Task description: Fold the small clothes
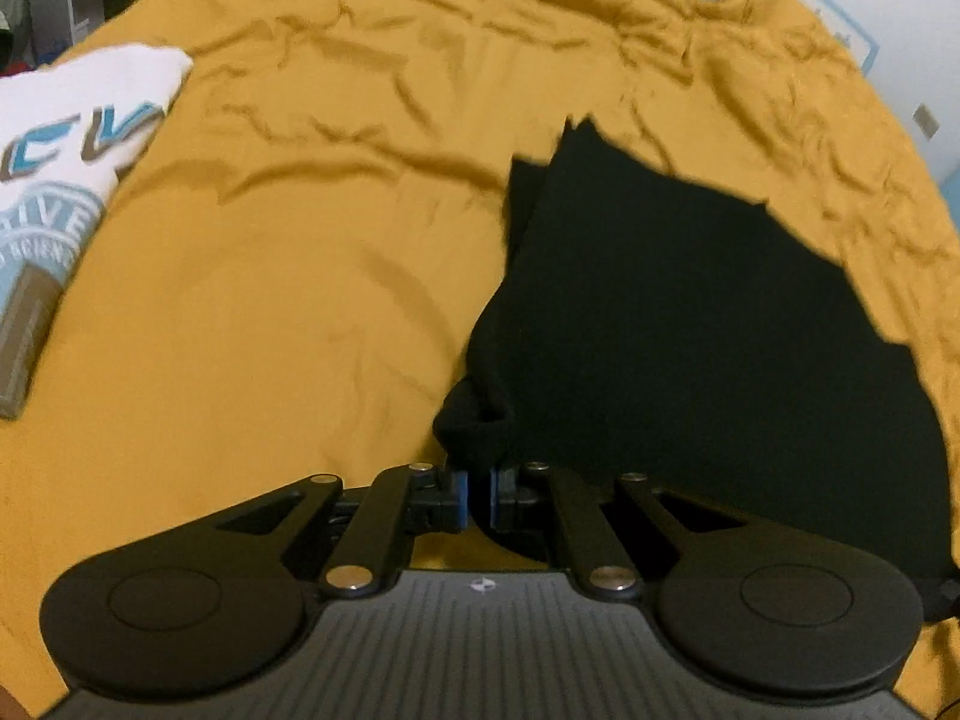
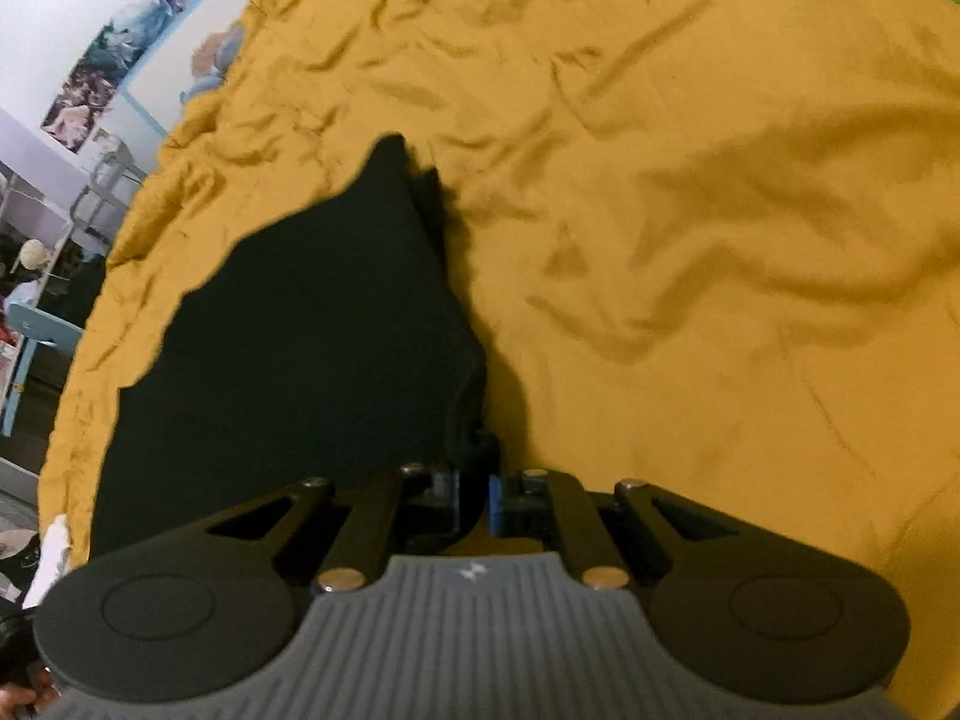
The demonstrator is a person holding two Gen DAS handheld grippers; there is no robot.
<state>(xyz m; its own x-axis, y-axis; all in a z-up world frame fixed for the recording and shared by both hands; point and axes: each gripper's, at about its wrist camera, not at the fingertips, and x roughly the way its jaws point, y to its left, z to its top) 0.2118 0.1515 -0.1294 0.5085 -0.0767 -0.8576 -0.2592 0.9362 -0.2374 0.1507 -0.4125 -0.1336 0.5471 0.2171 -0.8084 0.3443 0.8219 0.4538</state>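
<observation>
A black garment (image 1: 690,324) hangs and drapes over a mustard-yellow sheet (image 1: 288,276). My left gripper (image 1: 478,498) is shut on a bunched left corner of the black garment. In the right wrist view the same black garment (image 2: 300,336) spreads to the left, and my right gripper (image 2: 475,501) is shut on its right corner. The cloth stretches away from both grippers toward a pointed far end. The garment's shape and type are too dark to tell.
A folded white T-shirt (image 1: 66,138) with blue and brown print lies at the left on the yellow sheet (image 2: 690,240). A white wall with posters (image 2: 90,60) and a blue stool (image 2: 30,348) are beyond the bed's left edge.
</observation>
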